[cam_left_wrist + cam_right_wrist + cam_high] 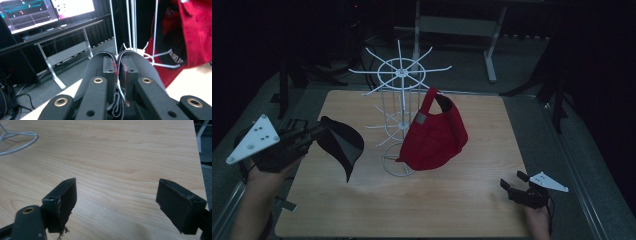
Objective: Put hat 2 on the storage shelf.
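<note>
The left tongs [314,131] are clamped on the edge of a black cap [341,144], which hangs from them above the left part of the wooden surface [422,205], clear of the wood, its brim pointing down and toward the person; in the left gripper view the two pads [125,70] press together with only thin fabric between them, so the grip is on a fold of cloth and not on the stiff brim. The relation that matters lies to the right of these tongs: the white wire rack [401,75] stands near the middle of the surface, its upright stem and spokes just beyond the jaw tips in the left gripper view, and its free prongs sit higher than the cap does now, so the cap probably needs to travel up and rightward to reach one. A red cap [435,135] already hangs on the rack's right side, from a prong near its top, so the open prongs on the near left side look the likelier target. The left hand is by far the nearer to the rack. The right tongs [513,186] rest low at the surface's near right corner, well apart from both caps, jaws spread wide with nothing between them but bare wood in the right gripper view.
</note>
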